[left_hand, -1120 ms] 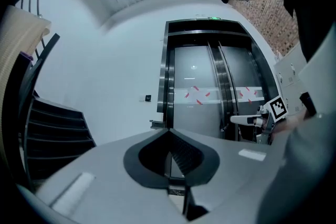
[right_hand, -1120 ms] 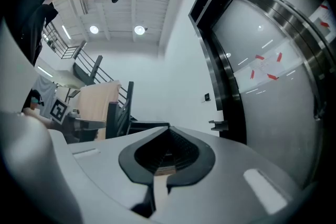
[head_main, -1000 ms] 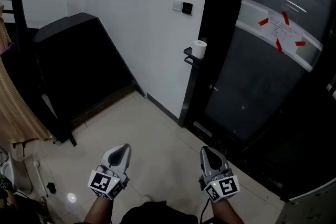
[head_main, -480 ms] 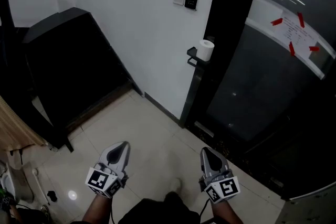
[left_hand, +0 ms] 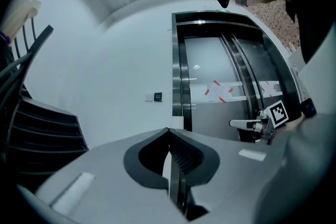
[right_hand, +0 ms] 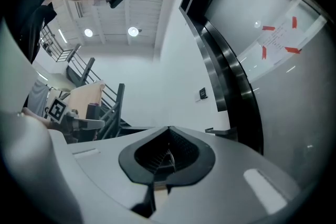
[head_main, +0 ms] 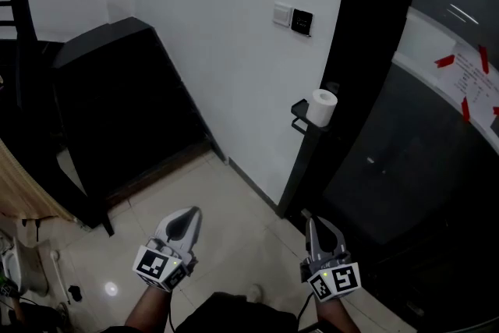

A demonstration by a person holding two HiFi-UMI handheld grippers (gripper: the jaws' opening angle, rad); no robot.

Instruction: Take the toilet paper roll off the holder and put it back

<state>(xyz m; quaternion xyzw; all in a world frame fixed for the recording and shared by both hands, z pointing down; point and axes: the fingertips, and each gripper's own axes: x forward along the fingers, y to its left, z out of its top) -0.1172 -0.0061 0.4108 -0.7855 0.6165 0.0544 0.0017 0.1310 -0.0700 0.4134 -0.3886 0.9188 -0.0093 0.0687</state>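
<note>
Underfoot, pale floor tiles (head_main: 234, 203); ahead, a white wall (head_main: 218, 27) with two switch plates (head_main: 293, 18), a black slanted structure (head_main: 117, 90) to its left, a black door frame (head_main: 355, 51) and dark glass (head_main: 405, 168) with red-taped paper (head_main: 468, 78) to its right. Upright on the black holder (head_main: 299, 113) fixed at the door frame: the toilet paper roll (head_main: 321, 107), well apart from left gripper (head_main: 185, 218) and right gripper (head_main: 318, 230). Low in the head view, side by side, held about level and aimed toward wall and door; jaws of each pressed together, nothing between them.
</note>
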